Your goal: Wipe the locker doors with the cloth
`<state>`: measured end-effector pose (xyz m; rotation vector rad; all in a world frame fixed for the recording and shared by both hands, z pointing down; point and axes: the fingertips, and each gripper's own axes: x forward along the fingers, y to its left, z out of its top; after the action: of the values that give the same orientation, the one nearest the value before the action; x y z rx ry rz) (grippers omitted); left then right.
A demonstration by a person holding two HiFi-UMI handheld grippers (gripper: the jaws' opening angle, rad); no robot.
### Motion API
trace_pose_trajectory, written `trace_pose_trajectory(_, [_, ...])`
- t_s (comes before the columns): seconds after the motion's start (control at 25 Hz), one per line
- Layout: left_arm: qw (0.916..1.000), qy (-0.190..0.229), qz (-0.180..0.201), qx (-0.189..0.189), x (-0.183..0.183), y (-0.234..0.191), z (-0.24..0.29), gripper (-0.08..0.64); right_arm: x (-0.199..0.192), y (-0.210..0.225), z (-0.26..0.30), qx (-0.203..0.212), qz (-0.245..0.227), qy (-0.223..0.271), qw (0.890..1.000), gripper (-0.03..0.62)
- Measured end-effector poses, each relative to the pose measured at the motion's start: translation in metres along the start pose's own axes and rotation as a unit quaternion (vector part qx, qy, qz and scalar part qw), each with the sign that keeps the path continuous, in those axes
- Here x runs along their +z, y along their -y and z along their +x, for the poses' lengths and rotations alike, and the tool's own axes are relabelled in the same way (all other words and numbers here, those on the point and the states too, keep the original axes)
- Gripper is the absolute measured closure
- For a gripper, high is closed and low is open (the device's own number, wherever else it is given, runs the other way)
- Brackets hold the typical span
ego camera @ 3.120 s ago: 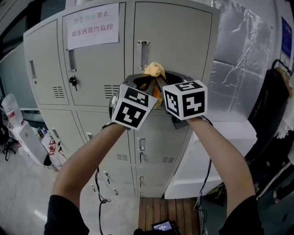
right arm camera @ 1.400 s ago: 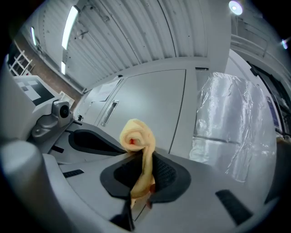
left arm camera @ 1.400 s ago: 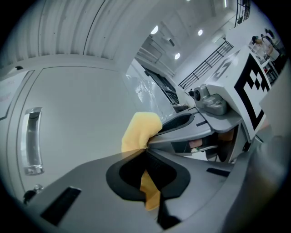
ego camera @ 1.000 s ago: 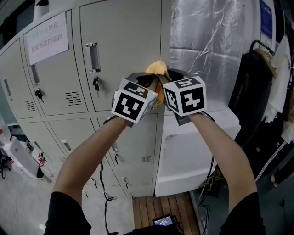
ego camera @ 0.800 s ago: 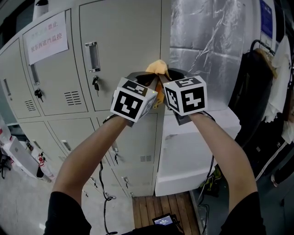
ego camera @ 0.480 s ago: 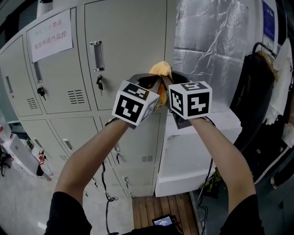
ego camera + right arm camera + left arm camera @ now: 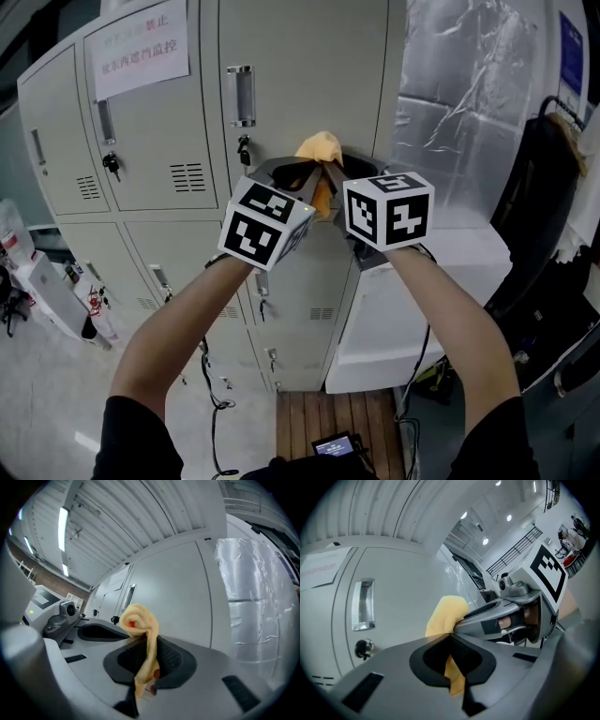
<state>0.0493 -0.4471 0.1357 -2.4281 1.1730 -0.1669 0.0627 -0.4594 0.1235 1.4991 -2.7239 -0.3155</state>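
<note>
A yellow cloth (image 7: 321,150) is bunched up between both grippers, held just in front of the grey locker door (image 7: 309,66) at the upper right of the locker bank. My left gripper (image 7: 302,174) is shut on the cloth (image 7: 446,616), and the cloth's tail hangs down between its jaws. My right gripper (image 7: 330,171) is shut on the same cloth (image 7: 139,618), which curls into a knot above its jaws. The two grippers press close together, marker cubes side by side. Whether the cloth touches the door is hidden.
The door's metal handle (image 7: 240,96) and a key lock (image 7: 243,146) sit left of the cloth. A paper notice (image 7: 141,50) hangs on the neighbouring door. Silver foil sheeting (image 7: 469,103) covers the wall at right, above a white box (image 7: 412,309). Dark clothes (image 7: 553,216) hang far right.
The view has swung back left over the last second, so the lockers shifted right in the frame. Both grippers stay shut on the cloth, held together at about the same height.
</note>
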Motion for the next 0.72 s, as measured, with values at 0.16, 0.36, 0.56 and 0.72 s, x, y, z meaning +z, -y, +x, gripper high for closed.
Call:
trace_pose_trajectory(0.16, [0.9996,-0.017,-0.011,0.021,-0.025,-0.024,-0.024,0.541,-0.010,-0.034,0.024,0.024,0.003,-0.010,1.000,0.520])
trace_pose_trajectory(0.36, [0.9983,-0.034,-0.031,0.037,-0.052,-0.051,-0.047,0.541,-0.020,-0.069,0.050,0.048,0.004,-0.020,0.999,0.520])
trace_pose_trajectory(0.56, [0.9972,-0.046,-0.026,0.053,-0.072,-0.071,-0.067,0.541,-0.028,-0.097,0.071,0.066,0.008,-0.026,0.997,0.520])
trace_pose_trajectory(0.72, [0.9967,-0.050,-0.020,0.060,-0.082,-0.084,-0.074,0.541,-0.032,-0.111,0.082,0.067,-0.001,-0.024,0.997,0.520])
